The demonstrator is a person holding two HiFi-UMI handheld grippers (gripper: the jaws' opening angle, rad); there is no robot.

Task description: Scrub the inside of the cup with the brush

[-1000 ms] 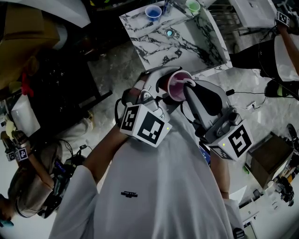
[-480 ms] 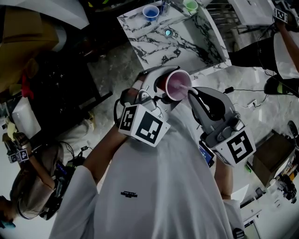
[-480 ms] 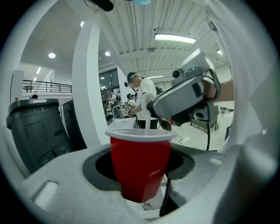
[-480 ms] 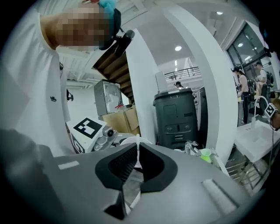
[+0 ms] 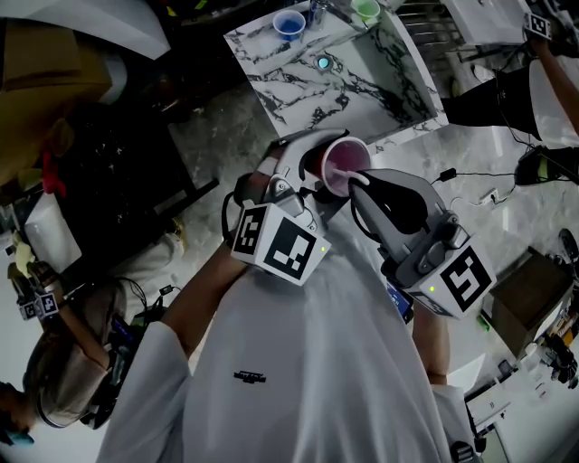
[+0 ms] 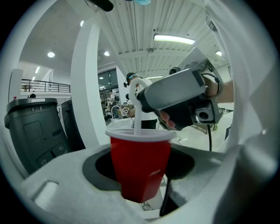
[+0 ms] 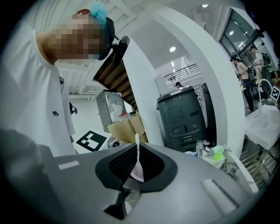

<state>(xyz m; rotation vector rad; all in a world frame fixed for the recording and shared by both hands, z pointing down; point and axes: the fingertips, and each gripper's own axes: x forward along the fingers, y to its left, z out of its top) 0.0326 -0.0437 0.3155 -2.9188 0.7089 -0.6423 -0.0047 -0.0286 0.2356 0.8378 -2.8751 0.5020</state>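
Observation:
A red cup [image 5: 344,165] with a pale inside is held up in front of my chest, its mouth facing the head camera. My left gripper [image 5: 312,172] is shut on its sides. The left gripper view shows the cup [image 6: 140,166] upright between the jaws of my left gripper [image 6: 141,183]. The brush's white handle [image 6: 137,109] rises out of the cup. My right gripper [image 5: 364,184] is shut on that brush, whose head is inside the cup. In the right gripper view the brush [image 7: 137,157] stands thin between the dark pads of my right gripper [image 7: 136,175].
A marble counter [image 5: 289,77] with a sink basin [image 5: 384,77] lies ahead; a blue cup [image 5: 289,24] and a green cup [image 5: 367,11] stand on its far edge. Other people stand at the lower left [image 5: 63,380] and upper right [image 5: 552,99]. A brown box [image 5: 516,303] sits right.
My right gripper drew back down and to the right half a second ago, then came up to the cup's mouth again with the brush. The left gripper and cup barely moved.

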